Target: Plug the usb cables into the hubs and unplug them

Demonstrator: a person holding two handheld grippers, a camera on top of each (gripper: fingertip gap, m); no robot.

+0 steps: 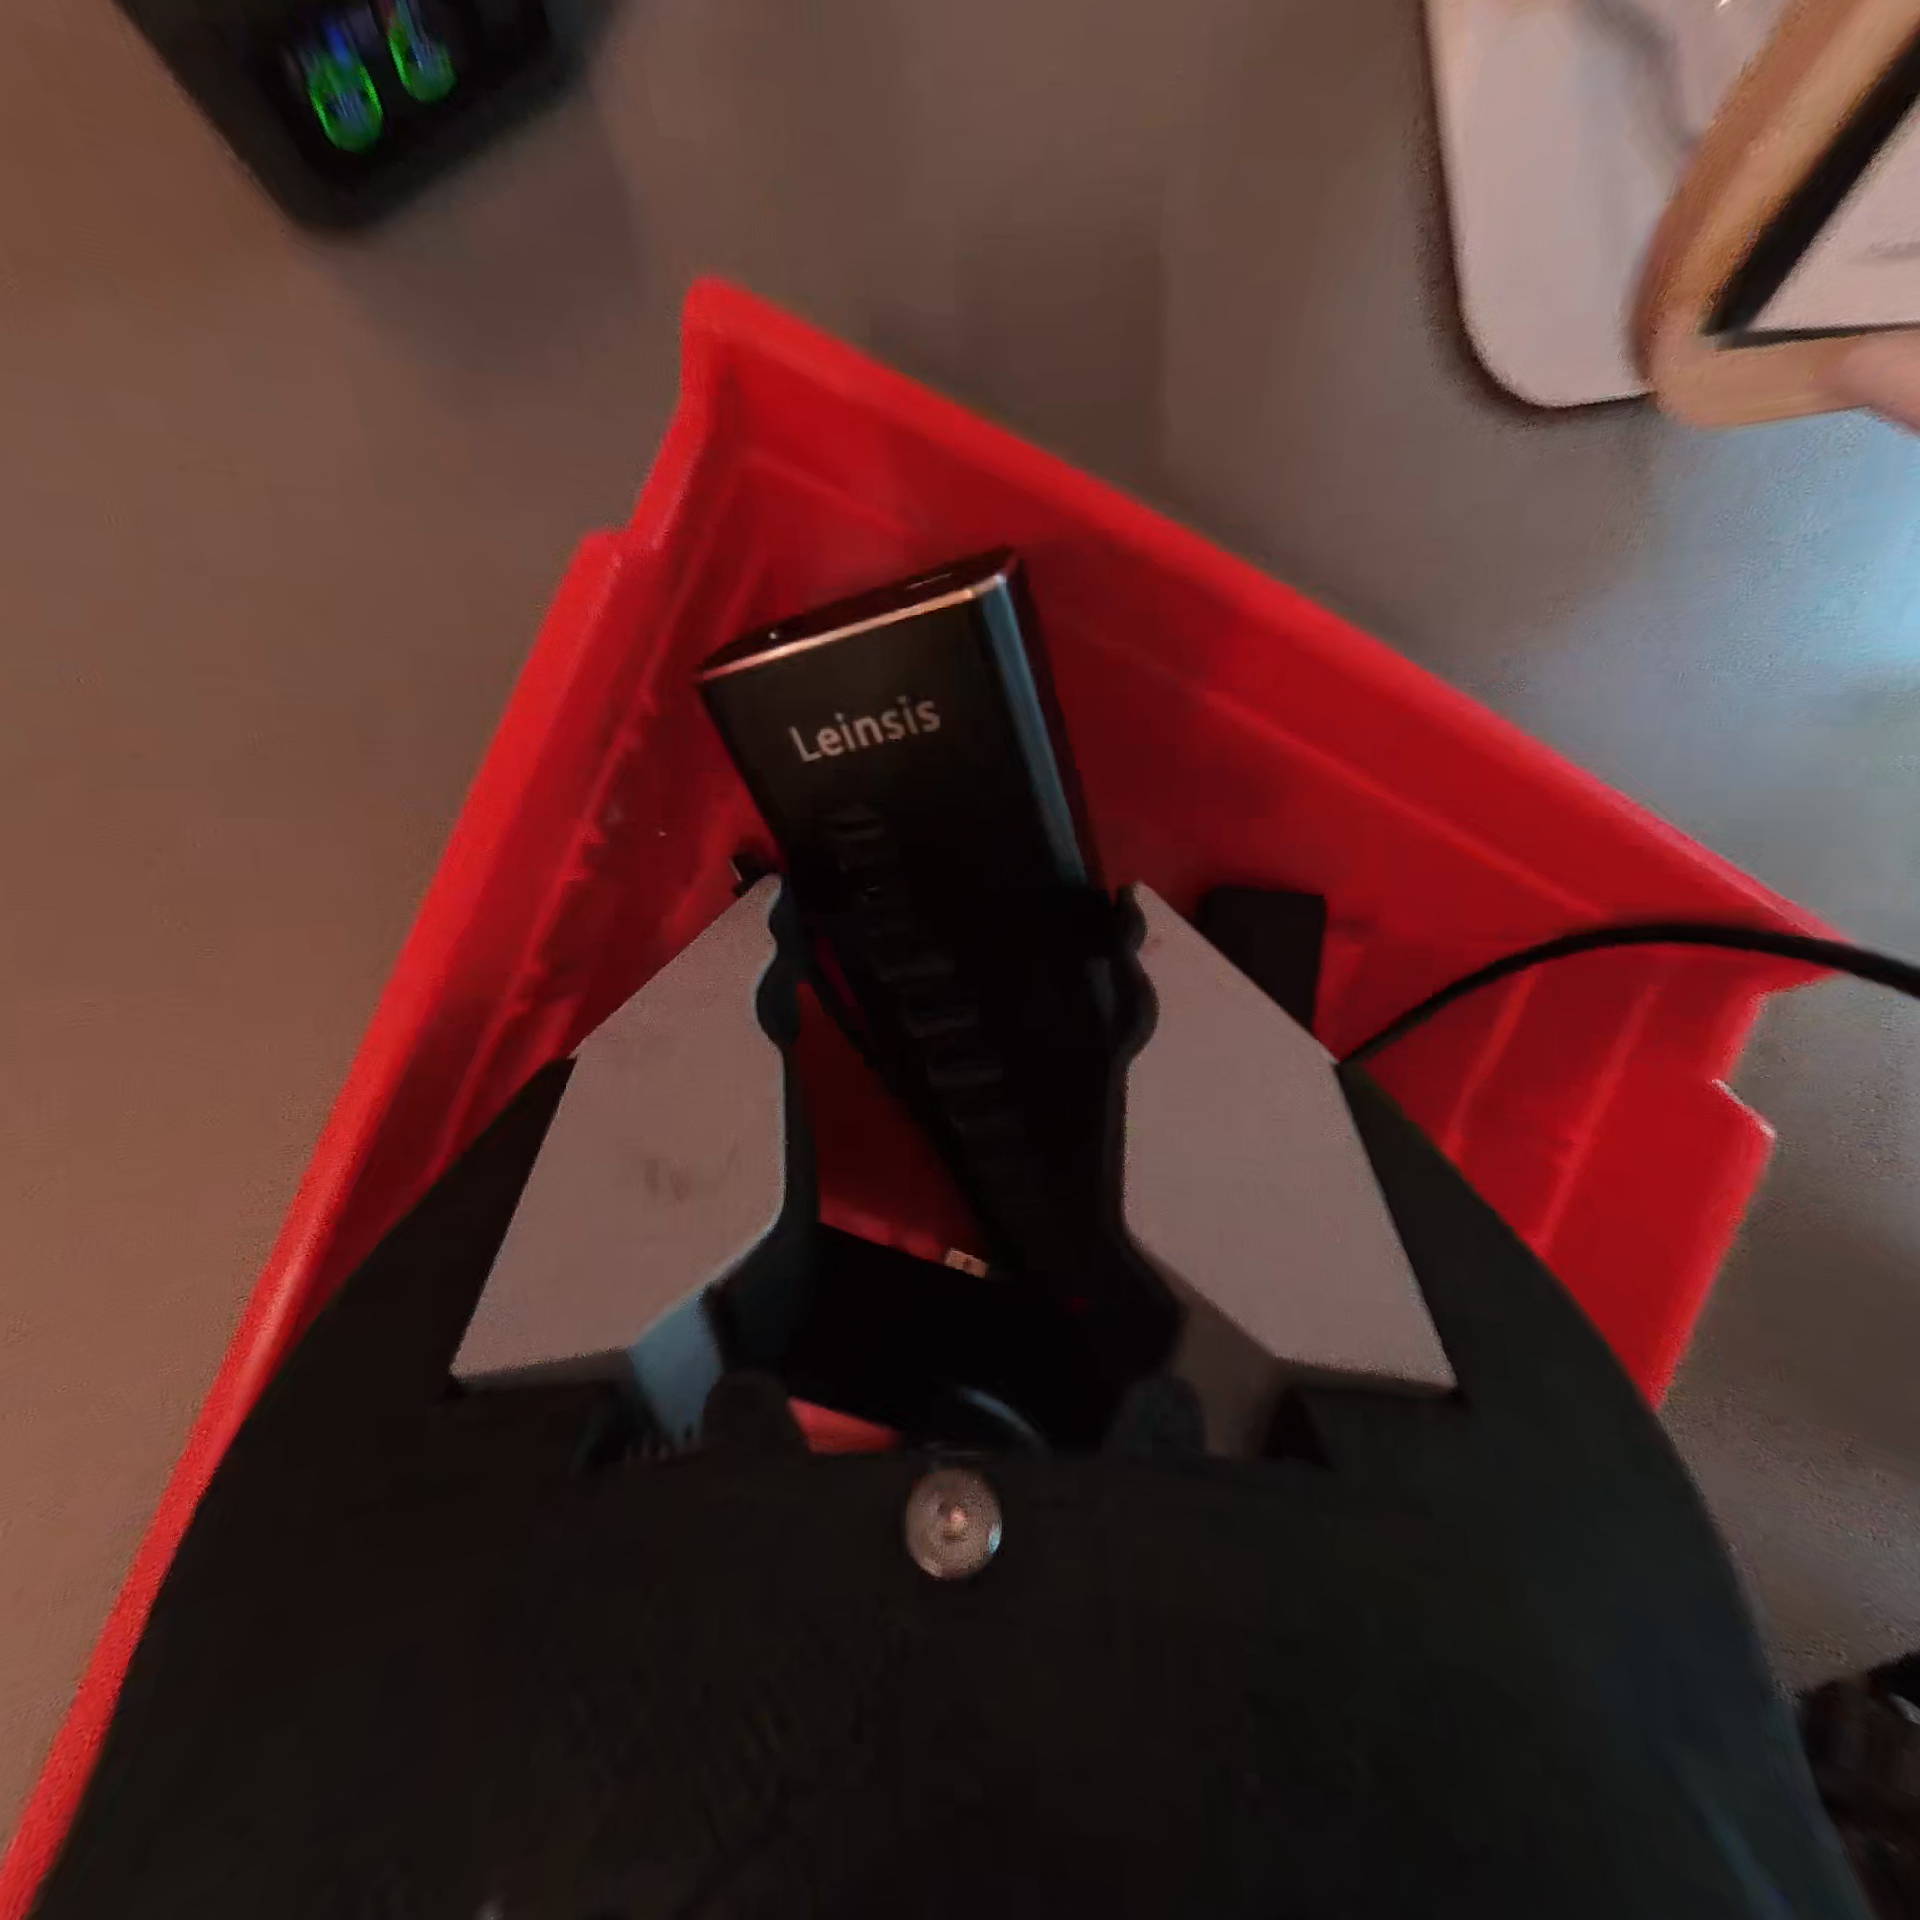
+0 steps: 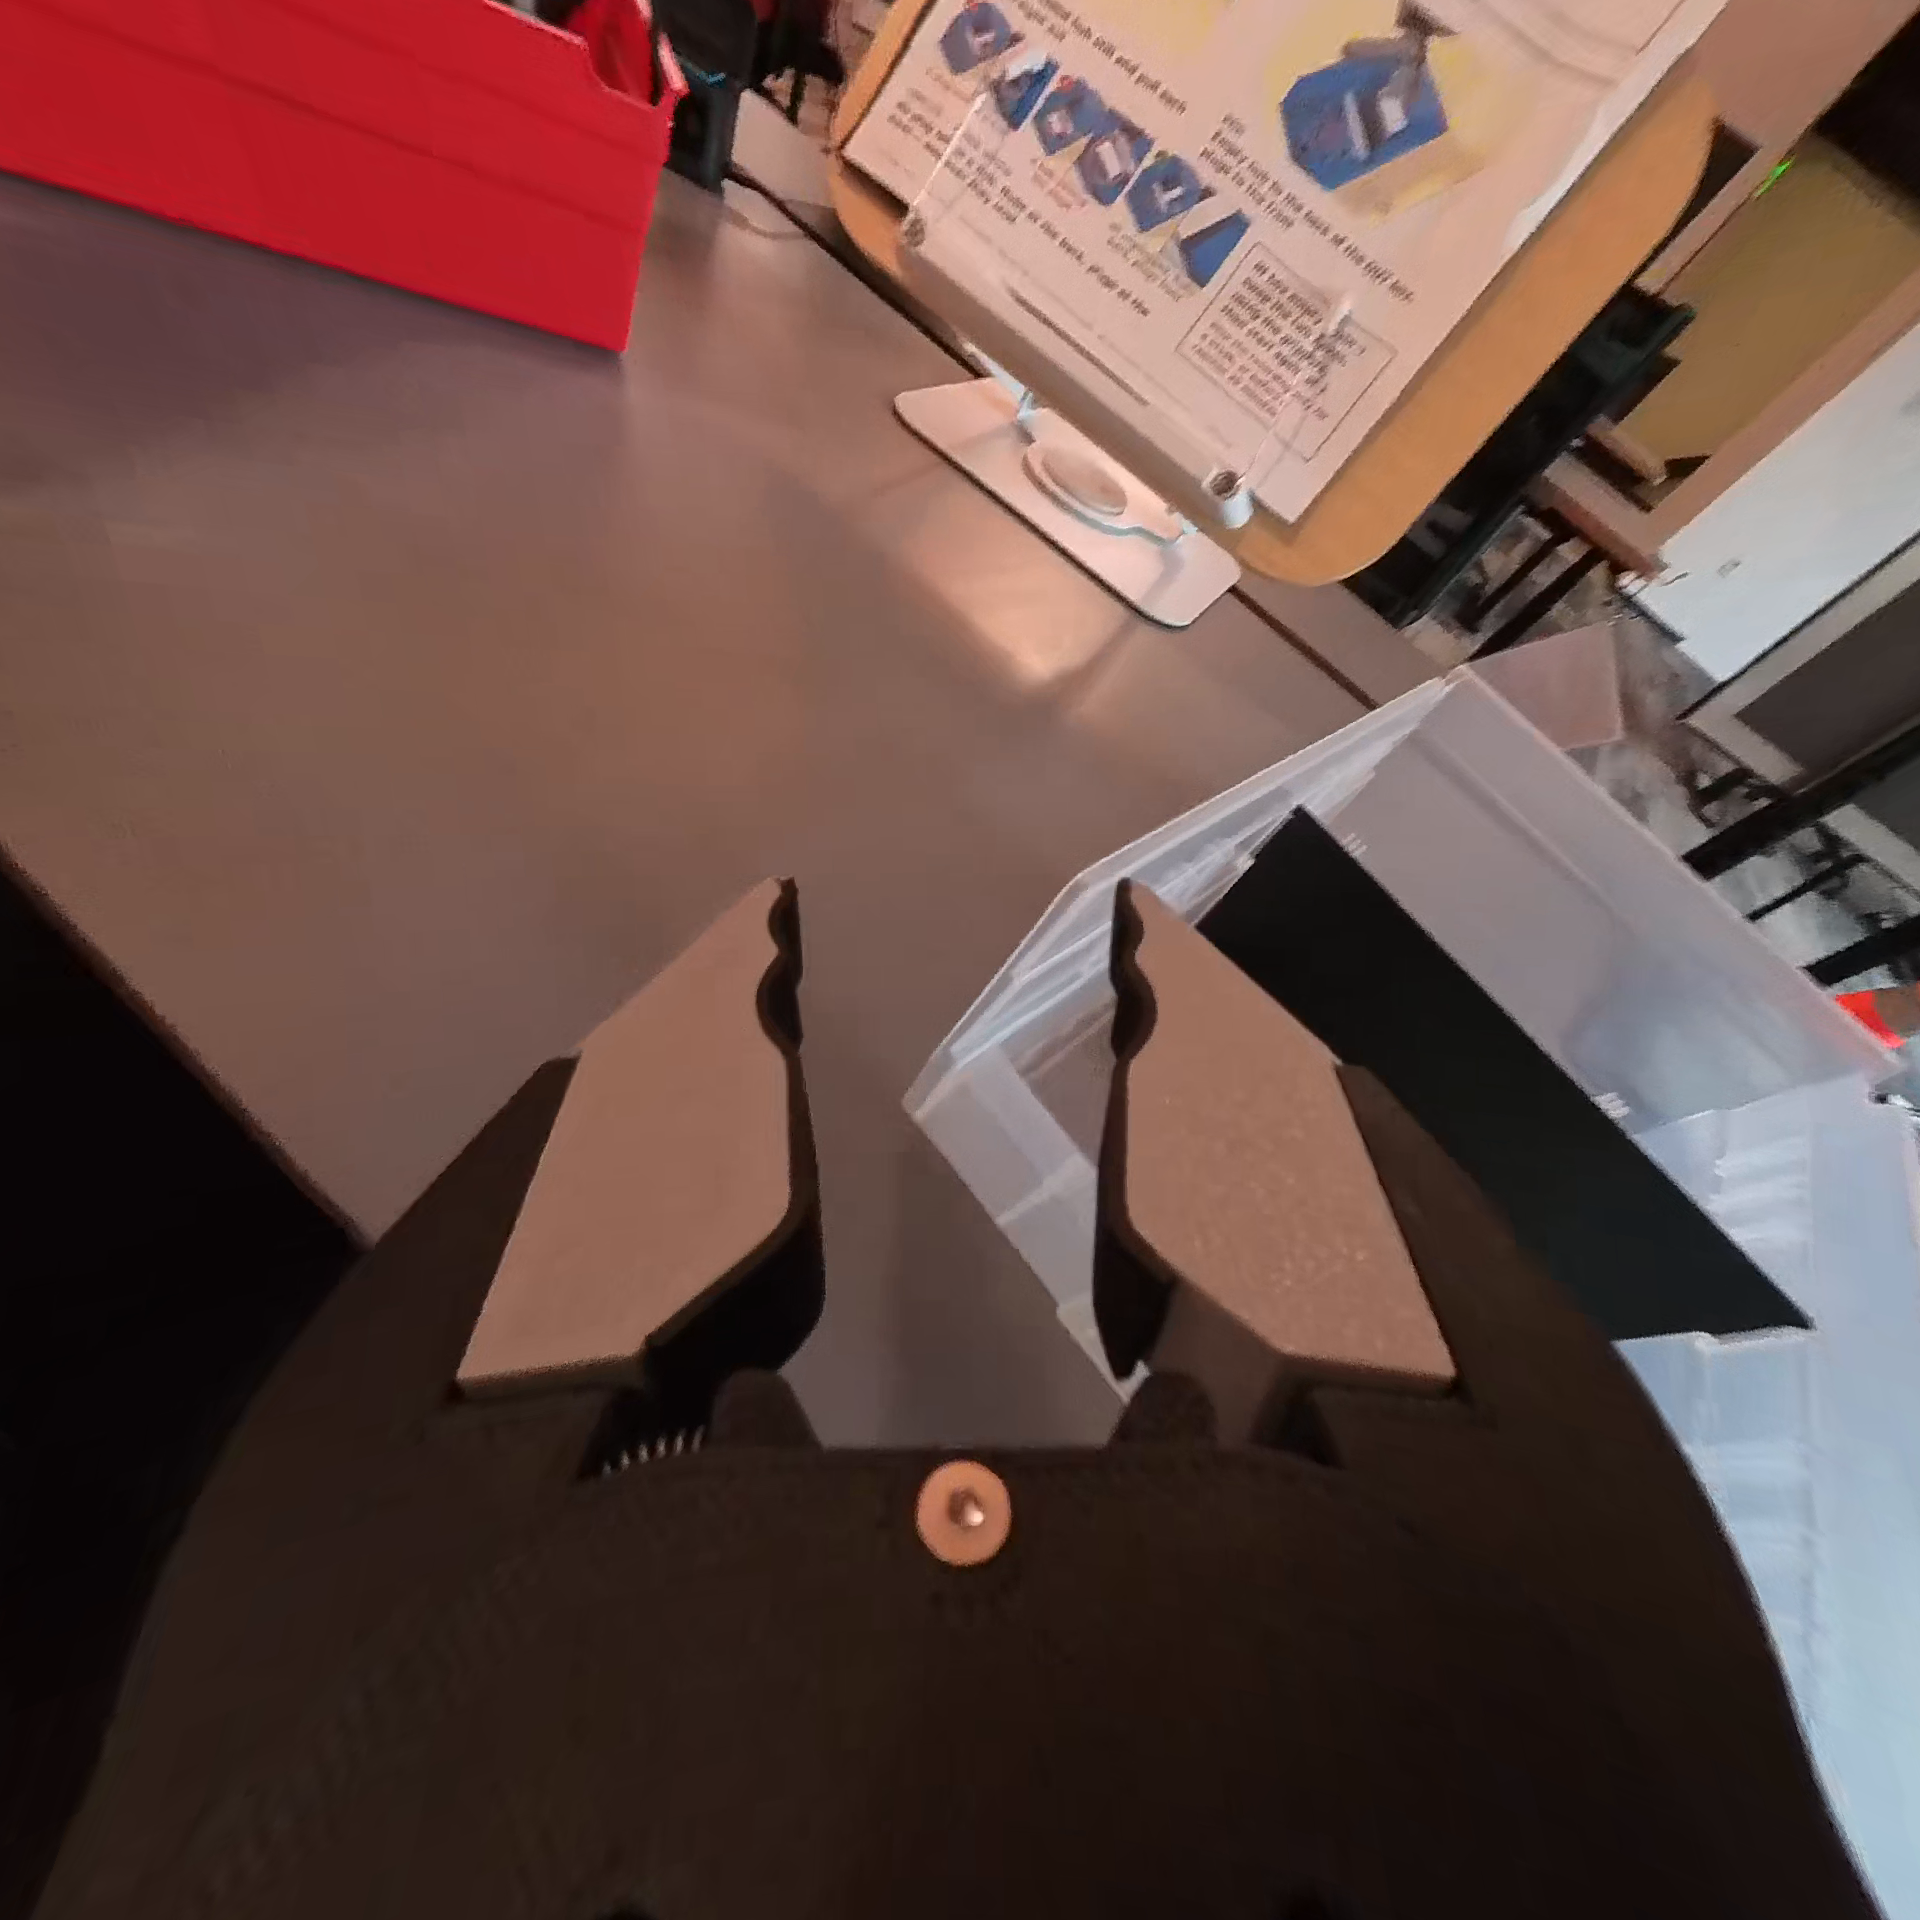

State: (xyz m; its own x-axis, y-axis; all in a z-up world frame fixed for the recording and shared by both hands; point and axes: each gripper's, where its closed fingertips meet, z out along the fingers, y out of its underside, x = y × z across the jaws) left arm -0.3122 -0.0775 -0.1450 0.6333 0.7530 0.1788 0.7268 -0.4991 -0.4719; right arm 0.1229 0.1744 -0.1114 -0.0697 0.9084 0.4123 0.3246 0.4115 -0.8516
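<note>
In the left wrist view my left gripper (image 1: 951, 914) is shut on a long black USB hub (image 1: 894, 748) and holds it tilted over the inside of a red bin (image 1: 1299, 748). A thin black cable (image 1: 1621, 951) runs over the bin's right rim. A small black piece (image 1: 1262, 935) lies in the bin to the right of the fingers. In the right wrist view my right gripper (image 2: 956, 914) is open and empty above the grey table (image 2: 416, 623), at the left edge of a clear plastic bin (image 2: 1507, 935) with a black flat piece (image 2: 1455, 1091) in it.
The red bin also shows at the far left in the right wrist view (image 2: 343, 177). A wooden clipboard with an instruction sheet on a white stand (image 2: 1195, 229) stands at the back of the table. A black device with green lights (image 1: 353, 94) sits at the far left. Some 50 cm of space lies between my two pairs of fingers.
</note>
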